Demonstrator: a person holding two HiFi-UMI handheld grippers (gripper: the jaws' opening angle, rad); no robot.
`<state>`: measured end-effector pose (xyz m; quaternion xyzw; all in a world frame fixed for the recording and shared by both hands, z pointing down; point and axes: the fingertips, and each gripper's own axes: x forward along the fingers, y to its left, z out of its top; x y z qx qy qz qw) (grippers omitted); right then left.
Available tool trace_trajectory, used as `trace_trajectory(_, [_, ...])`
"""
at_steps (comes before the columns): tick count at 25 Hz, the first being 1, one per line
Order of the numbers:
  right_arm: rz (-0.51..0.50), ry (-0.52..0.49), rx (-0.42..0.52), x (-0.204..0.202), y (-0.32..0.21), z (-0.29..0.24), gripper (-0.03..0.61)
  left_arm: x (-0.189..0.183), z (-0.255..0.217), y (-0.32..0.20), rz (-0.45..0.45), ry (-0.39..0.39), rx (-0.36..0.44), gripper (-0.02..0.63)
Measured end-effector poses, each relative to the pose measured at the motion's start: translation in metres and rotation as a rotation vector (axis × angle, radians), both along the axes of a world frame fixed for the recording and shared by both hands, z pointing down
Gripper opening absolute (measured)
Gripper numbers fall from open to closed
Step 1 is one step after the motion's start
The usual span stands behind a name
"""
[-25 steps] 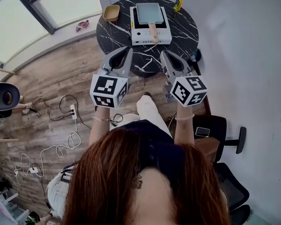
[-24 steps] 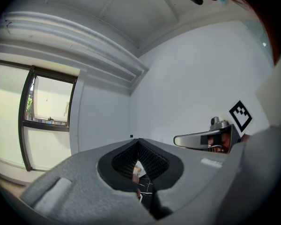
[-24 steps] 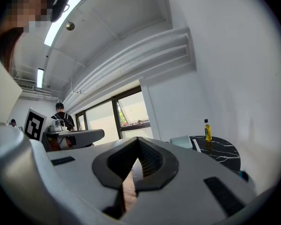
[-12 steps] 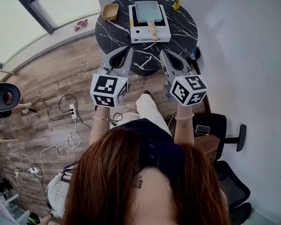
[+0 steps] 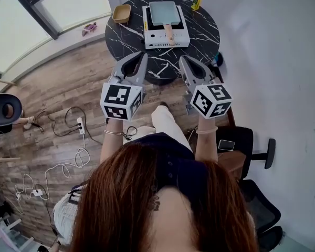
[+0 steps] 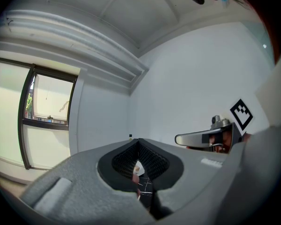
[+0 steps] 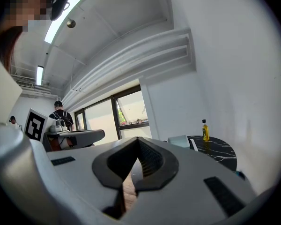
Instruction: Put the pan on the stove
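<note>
Table (image 5: 200, 28) drifted up-frame | pan (image 5: 164, 12) on stove (image 5: 166, 37) | well ahead of fingers (image 5: 132, 67)

Open air over the wood floor (image 5: 79, 83) separates the left gripper (image 5: 144, 55) and the right gripper (image 5: 182, 59) from the near edge of the round marble table (image 5: 199, 35). The table's near strip is bare, and so is the marble to the right of the white portable stove (image 5: 165, 39). The stove fills the middle, with the rectangular pan (image 5: 164, 12) on top and its wooden handle (image 5: 169, 33) jutting toward the person. A tan bowl (image 5: 121, 13) blocks the left rim. A yellow bottle (image 5: 198, 0) stands at the far right rim. A white wall (image 5: 273, 62) closes the right side near the table.
</note>
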<state>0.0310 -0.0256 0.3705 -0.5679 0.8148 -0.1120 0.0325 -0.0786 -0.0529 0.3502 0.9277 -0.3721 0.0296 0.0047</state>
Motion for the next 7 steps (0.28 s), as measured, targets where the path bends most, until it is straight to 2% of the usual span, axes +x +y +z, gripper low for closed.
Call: trace_trajectory(7, [0.005,-0.005,-0.003,0.005,-0.0041,0.0006,0.008,0.0047,0.0006,-0.0042,0.003,0.0,-0.001,0.011])
